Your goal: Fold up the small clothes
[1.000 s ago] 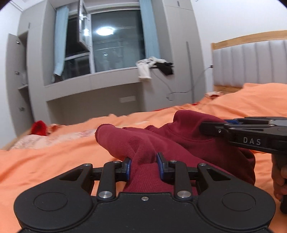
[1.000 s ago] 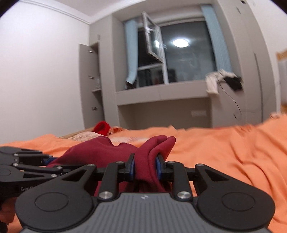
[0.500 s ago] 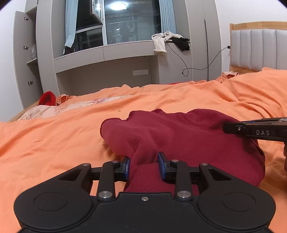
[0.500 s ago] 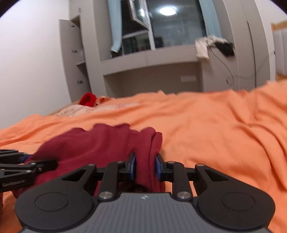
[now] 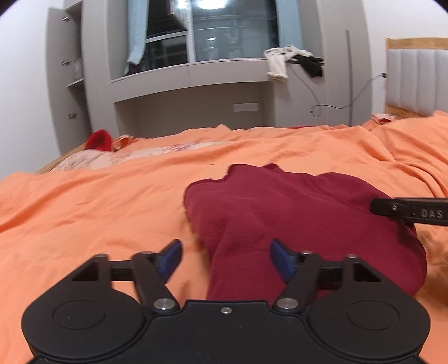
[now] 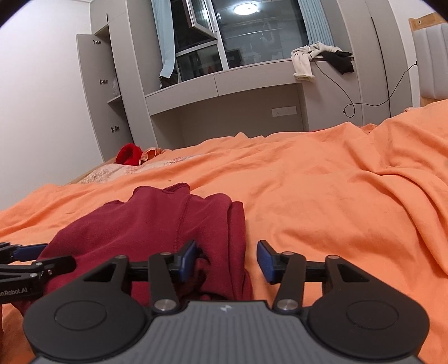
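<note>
Both grippers released since before: left gripper [image 5: 225, 253] | right gripper [image 6: 226, 259] | maroon garment [image 5: 294, 212] on bedspread [image 6: 322, 196]; seam right-view only

Even indoor lighting; a ceiling lamp reflection [image 6: 245, 9] glares in the dark window [image 5: 232, 30]. Fisheye curvature bends the cabinet [image 6: 95, 92] beside that window, with dark vignetted corners. The left wrist view is slightly blurred.

Left wrist: low over orange bedsheet [image 5: 84, 201], facing grey window wall [image 5: 196, 92], close.
Right wrist: same heading, just beside.
Shared: maroon garment [image 5: 280, 212] [image 6: 156, 221], wall, sheet.
</note>
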The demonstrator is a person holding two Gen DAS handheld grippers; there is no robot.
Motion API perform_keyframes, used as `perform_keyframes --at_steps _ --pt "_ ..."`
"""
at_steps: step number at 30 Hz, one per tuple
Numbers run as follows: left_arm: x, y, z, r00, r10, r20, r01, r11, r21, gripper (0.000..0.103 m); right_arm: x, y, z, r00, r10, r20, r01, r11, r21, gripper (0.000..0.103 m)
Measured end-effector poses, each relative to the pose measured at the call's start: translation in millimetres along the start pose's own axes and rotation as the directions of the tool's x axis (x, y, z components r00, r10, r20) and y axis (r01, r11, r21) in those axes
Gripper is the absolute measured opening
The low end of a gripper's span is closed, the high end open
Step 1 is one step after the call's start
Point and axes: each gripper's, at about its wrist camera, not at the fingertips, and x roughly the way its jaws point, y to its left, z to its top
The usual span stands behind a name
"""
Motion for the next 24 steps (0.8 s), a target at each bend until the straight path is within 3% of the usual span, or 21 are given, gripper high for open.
perform_keyframes --at_steps 4,9,14,24 --pt "-12.7 5.9 0.6 0.999 0.036 -0.001 -0.036 0.998 -0.055 0.096 -7.3 -0.8 1.2 1.000 0.002 0.012 -0.002 1.000 0.014 0.069" --pt "-35.9 9.4 0.2 0.998 0.059 0.016 -0.058 0.995 -0.078 0.099 -30.4 1.1 3.2 0.999 0.011 0.051 -0.013 0.999 0.032 0.090" --pt "-71.2 9.0 -8.1 0.993 0.085 0.080 -0.078 0.994 -0.078 0.102 -61.7 6.9 3.5 0.996 0.038 0.084 -0.040 0.999 0.024 0.101" --pt "-138.0 -2.5 -29.4 0.973 0.100 0.208 -0.089 0.994 -0.058 0.102 -136.1 31.5 -11.3 0.977 0.040 0.209 -0.020 0.995 -0.100 0.103"
